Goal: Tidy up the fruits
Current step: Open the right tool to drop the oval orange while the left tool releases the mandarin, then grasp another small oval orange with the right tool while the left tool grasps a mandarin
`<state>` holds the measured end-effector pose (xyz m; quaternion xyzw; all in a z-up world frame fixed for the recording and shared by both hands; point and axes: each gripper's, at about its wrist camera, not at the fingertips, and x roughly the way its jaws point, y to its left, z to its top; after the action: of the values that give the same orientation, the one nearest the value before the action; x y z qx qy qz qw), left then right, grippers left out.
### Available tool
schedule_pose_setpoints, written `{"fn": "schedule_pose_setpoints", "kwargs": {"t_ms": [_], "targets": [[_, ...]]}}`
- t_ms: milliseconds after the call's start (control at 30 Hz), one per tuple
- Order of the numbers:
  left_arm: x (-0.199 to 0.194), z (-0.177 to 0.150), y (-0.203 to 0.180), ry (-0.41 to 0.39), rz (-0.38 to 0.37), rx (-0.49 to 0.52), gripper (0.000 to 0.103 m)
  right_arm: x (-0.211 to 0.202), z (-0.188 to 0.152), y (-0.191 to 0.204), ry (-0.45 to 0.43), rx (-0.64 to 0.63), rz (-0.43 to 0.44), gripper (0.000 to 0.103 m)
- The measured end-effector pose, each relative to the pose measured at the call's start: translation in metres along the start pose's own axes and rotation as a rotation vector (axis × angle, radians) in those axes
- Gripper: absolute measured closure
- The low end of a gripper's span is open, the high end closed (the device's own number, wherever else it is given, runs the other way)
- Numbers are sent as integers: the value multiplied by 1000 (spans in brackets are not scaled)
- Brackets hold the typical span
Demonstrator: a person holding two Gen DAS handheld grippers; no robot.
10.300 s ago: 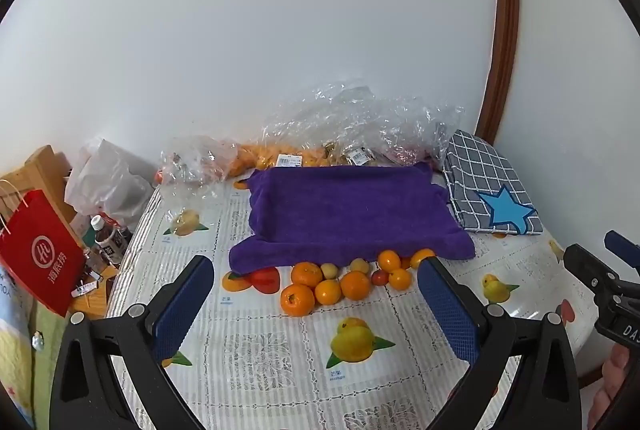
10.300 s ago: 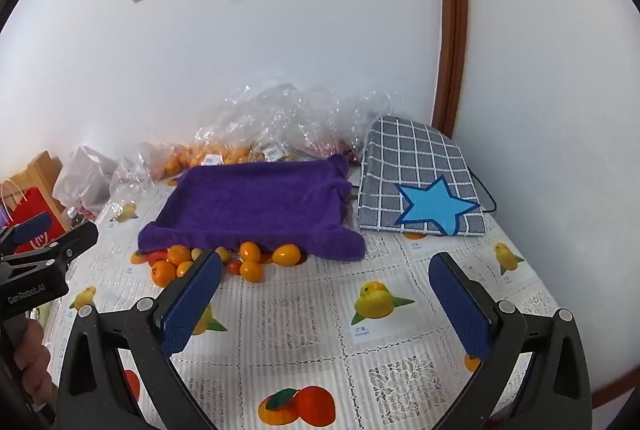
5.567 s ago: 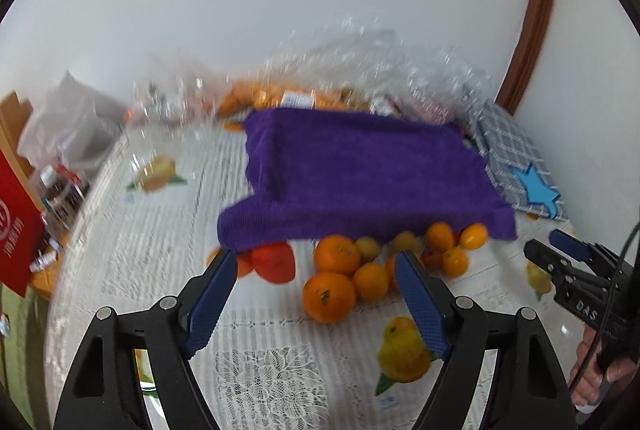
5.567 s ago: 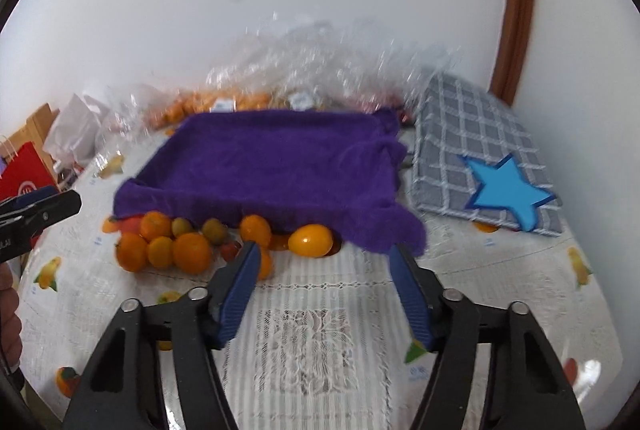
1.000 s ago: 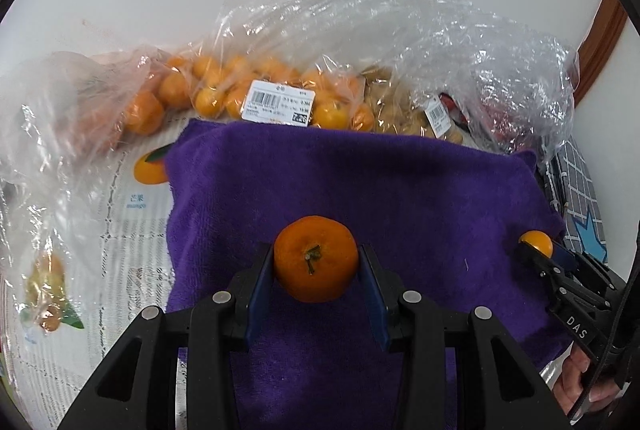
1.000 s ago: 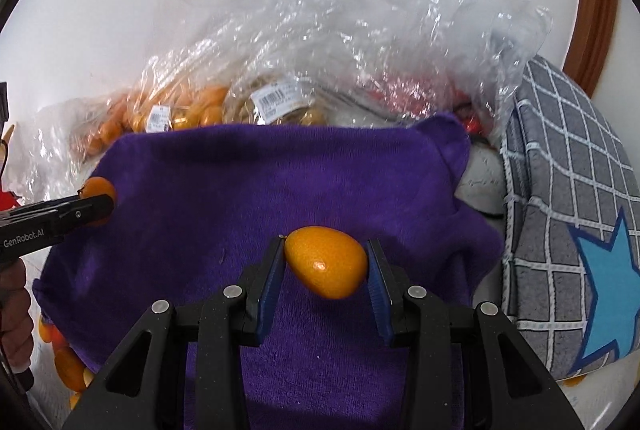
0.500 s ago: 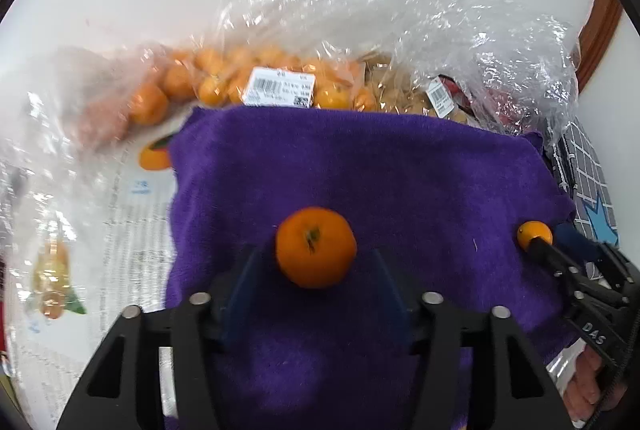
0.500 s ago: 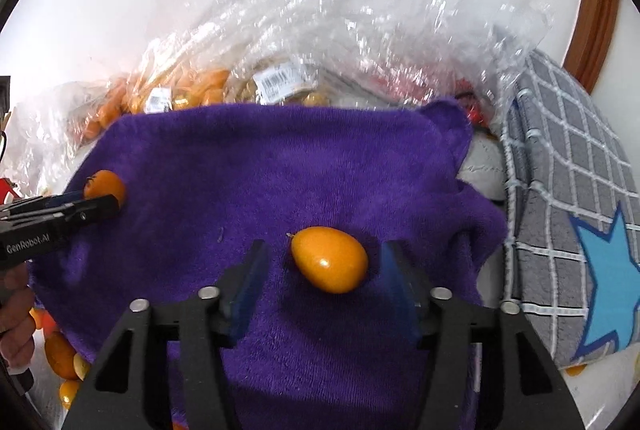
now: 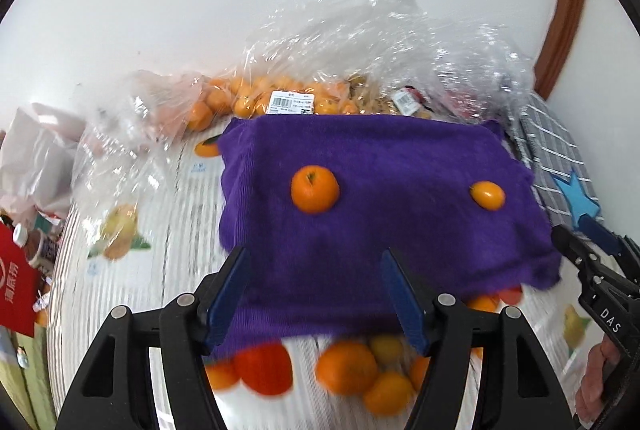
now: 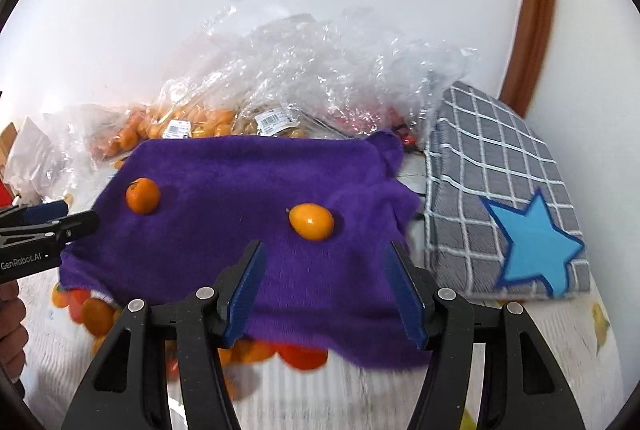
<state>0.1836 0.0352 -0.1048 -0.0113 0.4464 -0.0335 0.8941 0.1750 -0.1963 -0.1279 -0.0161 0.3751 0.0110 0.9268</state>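
A purple towel [image 9: 380, 230] [image 10: 224, 214] lies spread on the table. On it rest a round orange [image 9: 315, 189] [image 10: 143, 195] at its left and a smaller oval orange fruit [image 9: 487, 195] [image 10: 311, 221] at its right. My left gripper [image 9: 316, 294] is open and empty, pulled back over the towel's near edge, with the round orange ahead of it. My right gripper [image 10: 324, 286] is open and empty, just short of the oval fruit. A pile of loose oranges and red fruits [image 9: 348, 370] [image 10: 96, 314] lies at the towel's near edge, partly under it.
Clear plastic bags of fruit [image 9: 320, 86] [image 10: 280, 86] lie against the wall behind the towel. A grey checked cloth with a blue star [image 10: 508, 214] [image 9: 560, 170] lies to the right. A red bag [image 9: 16, 290] and bottles stand off the table's left edge.
Both grippers have opened, released their fruits on the towel and drawn back toward the near edge. The round orange and the oval fruit stay where they were set down.
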Motion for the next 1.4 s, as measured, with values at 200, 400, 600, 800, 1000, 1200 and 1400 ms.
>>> {"fn": "schedule_pose_setpoints", "kwargs": {"t_ms": [200,400,600,800,1000,1200,1400], "targets": [[-36,-34,9,-77,15,-50,37,-36,-24,9,15,-29,26,44],[-46,-59,26,-55,-7,-119,37,-54,-46,21,33,-42,69,52],[-41,-77,44,-14,-23,-134,38,-43,-71,38,65,-57,127,57],[-32,-89,57,31,-32,-132,39,-14,-86,58,116,-111,165,62],[-23,-97,56,41,-75,-129,39,11,-92,61,159,-110,200,65],[-15,-96,36,36,-140,-112,38,10,-91,58,120,-112,217,70],[-2,-80,18,30,-185,-147,38,-10,-97,29,79,-116,180,70]]}}
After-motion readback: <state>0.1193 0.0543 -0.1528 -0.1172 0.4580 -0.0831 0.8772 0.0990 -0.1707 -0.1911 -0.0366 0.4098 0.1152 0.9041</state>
